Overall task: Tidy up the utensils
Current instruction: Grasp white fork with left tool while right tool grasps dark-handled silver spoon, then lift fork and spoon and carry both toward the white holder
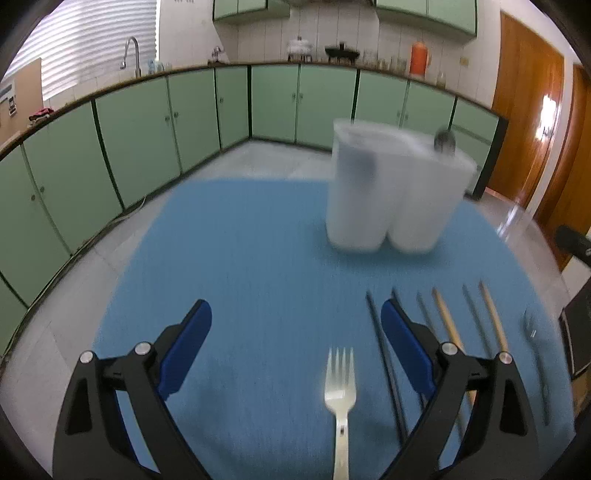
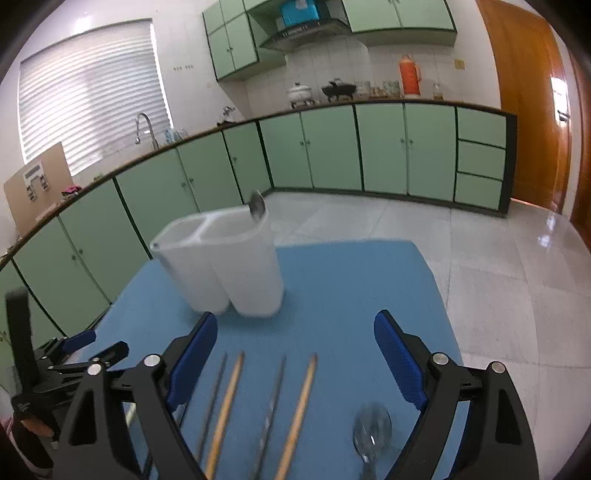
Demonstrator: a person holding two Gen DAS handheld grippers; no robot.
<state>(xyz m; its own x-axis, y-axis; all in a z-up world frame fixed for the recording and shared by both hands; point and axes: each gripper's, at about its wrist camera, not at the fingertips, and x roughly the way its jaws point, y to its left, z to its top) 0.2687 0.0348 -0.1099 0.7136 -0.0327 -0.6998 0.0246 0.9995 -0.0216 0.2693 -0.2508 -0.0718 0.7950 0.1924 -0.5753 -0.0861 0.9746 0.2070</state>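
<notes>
Now my left fingers (image 1: 295,347) gape empty over the fork (image 1: 340,398) — tines pointing away toward the holder (image 1: 391,199); my right fingers (image 2: 295,354), equally wide and empty, straddle lengthwise chopsticks (image 2: 225,410) on the worktop (image 1: 236,251).

Bright window (image 2: 88,92) daylight, floor glare, fisheye-bent edges, motion blur on the holder (image 1: 391,192)

Kitchen interior. Pale green base cabinets (image 2: 332,147) are ranged along two walls beneath a dark-edged countertop (image 2: 369,102); matching wall cabinets (image 2: 399,14) are mounted above. A blind-covered window (image 2: 92,92) is set over a sink tap (image 2: 146,127). White wall tiles (image 2: 332,66), a glossy pale tiled floor (image 2: 498,266) and a wooden door (image 2: 528,103) are recorded. An orange flask (image 2: 409,75) is kept on the counter.
</notes>
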